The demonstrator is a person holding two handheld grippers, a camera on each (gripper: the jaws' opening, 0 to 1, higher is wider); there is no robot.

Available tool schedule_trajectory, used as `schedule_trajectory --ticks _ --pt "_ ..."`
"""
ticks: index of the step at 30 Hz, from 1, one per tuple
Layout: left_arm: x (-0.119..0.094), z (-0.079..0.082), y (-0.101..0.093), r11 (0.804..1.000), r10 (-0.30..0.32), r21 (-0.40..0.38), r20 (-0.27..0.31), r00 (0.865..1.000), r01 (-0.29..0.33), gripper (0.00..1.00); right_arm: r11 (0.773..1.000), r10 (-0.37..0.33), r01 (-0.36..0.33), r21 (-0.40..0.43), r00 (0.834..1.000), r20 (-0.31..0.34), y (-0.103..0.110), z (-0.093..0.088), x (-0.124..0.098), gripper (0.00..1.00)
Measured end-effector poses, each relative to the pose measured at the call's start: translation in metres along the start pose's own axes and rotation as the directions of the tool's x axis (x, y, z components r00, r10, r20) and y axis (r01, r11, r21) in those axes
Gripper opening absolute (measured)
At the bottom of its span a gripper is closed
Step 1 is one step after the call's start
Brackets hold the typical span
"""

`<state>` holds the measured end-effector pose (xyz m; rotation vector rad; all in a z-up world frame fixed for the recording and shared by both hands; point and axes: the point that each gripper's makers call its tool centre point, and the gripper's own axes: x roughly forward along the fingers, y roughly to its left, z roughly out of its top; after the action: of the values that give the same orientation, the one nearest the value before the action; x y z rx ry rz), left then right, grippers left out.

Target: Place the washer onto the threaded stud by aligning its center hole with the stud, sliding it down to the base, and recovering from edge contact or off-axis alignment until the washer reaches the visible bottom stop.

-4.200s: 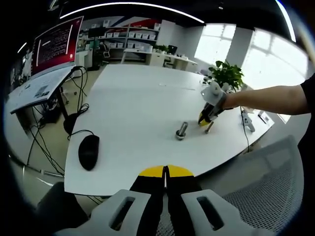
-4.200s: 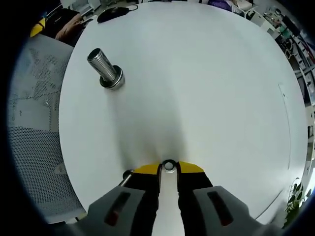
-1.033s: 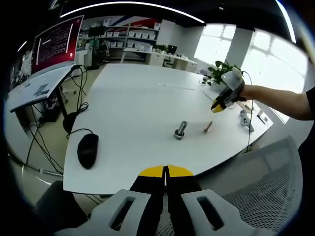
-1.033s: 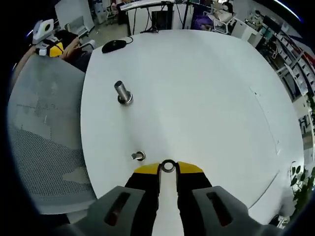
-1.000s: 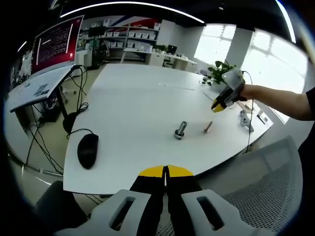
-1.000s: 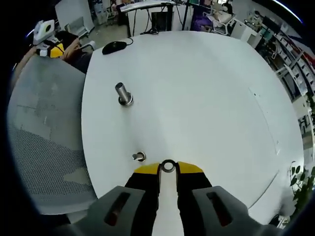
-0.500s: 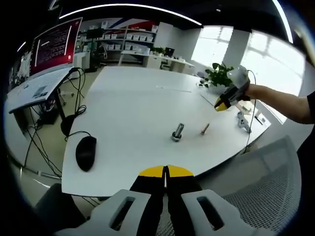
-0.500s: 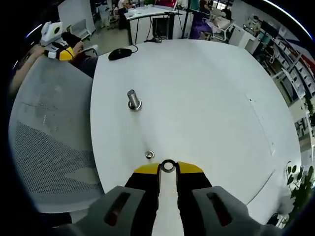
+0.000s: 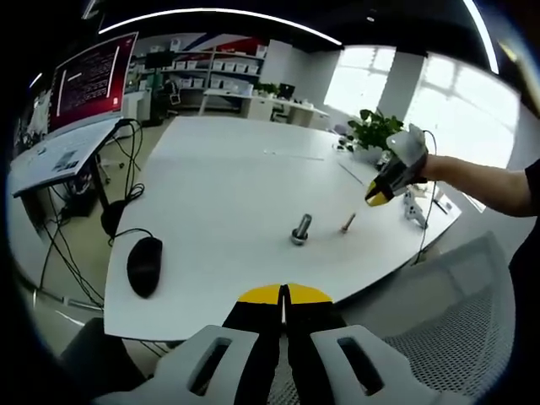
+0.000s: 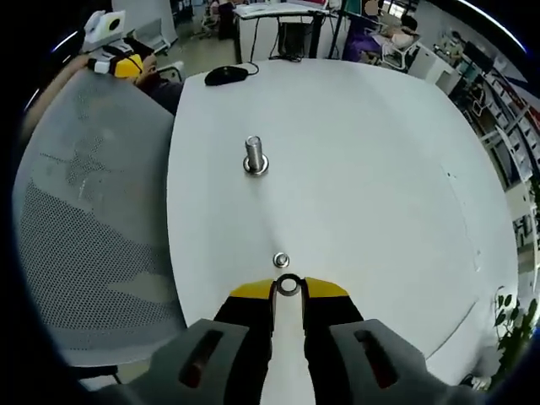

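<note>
The threaded stud [image 10: 256,157] stands upright on its round base on the white table [image 10: 363,169]. My right gripper [image 10: 288,287] is shut on the small metal washer [image 10: 288,285], held high above the table, and the stud is ahead and slightly left of the jaws. In the left gripper view the stud [image 9: 300,229] is mid-table, and the right gripper [image 9: 377,197] hangs in the air to its right, on a person's arm. My left gripper [image 9: 284,294] is shut on nothing, off the table's near edge.
A small bolt [image 10: 281,260] lies on the table just ahead of the washer, also visible as the small bolt [image 9: 348,223] right of the stud. A black mouse [image 9: 144,265] sits near the left edge. A mesh chair [image 10: 93,228] borders the table. A potted plant [image 9: 374,128] stands at the far side.
The right gripper, earlier low over the table by the small bolt, has risen with the washer and swung so the stud sits nearer its jaw line. The left gripper stayed shut, nearly still.
</note>
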<state>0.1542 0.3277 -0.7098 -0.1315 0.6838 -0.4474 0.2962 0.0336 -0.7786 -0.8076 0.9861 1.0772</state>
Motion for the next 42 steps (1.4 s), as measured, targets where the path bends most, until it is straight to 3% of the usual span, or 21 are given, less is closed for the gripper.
schedule_trajectory --ticks 17,42 --pt "0.0 0.003 0.001 1.0 0.002 -0.004 0.02 1.0 -0.002 0.0 0.996 0.013 -0.019 -0.086 0.998 -0.069 0.008 0.008 0.017 0.14" --pt "-0.001 0.001 0.004 1.0 0.026 -0.01 0.009 1.0 -0.026 0.0 0.994 0.025 -0.036 -0.102 0.994 -0.11 0.009 0.006 0.041 0.14"
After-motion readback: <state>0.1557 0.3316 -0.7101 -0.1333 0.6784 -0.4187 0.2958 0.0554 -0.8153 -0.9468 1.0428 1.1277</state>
